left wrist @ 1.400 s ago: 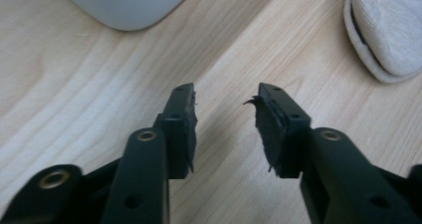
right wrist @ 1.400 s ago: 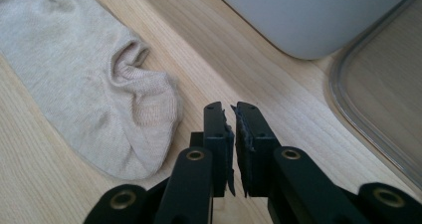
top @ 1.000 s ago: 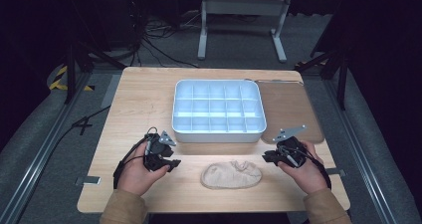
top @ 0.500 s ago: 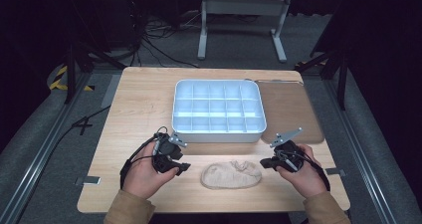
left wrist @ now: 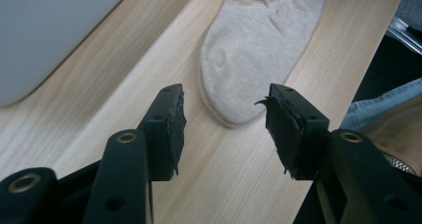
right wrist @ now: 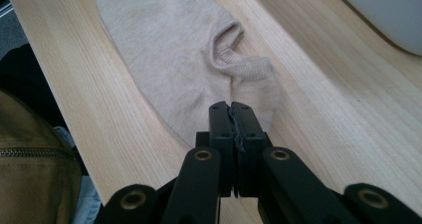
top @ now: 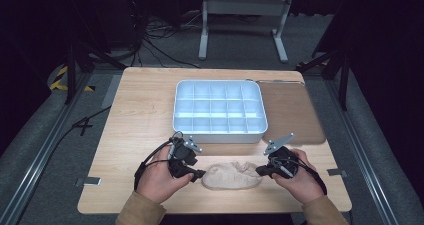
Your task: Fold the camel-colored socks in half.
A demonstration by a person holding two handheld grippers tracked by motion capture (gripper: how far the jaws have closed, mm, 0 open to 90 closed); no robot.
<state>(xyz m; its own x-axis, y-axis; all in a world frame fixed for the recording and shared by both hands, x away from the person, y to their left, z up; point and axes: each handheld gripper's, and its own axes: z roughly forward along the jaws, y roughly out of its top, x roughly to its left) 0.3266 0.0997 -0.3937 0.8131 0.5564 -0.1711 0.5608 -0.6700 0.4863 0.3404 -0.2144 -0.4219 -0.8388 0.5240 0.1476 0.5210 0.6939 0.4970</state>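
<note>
A pale wooden worktop [top: 145,115] with a visible grain is seen from above. A white compartment tray [top: 219,111], divided into a grid of small cells, is set on it toward the far middle. A brown mat [top: 292,110] is laid flat just beside the tray's right side. A beige ankle sock [top: 231,175] is spread flat near the front edge, apart from the tray.

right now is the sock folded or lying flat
Lying flat: the sock is spread out on the table, with only its cuff opening puckered.
</note>
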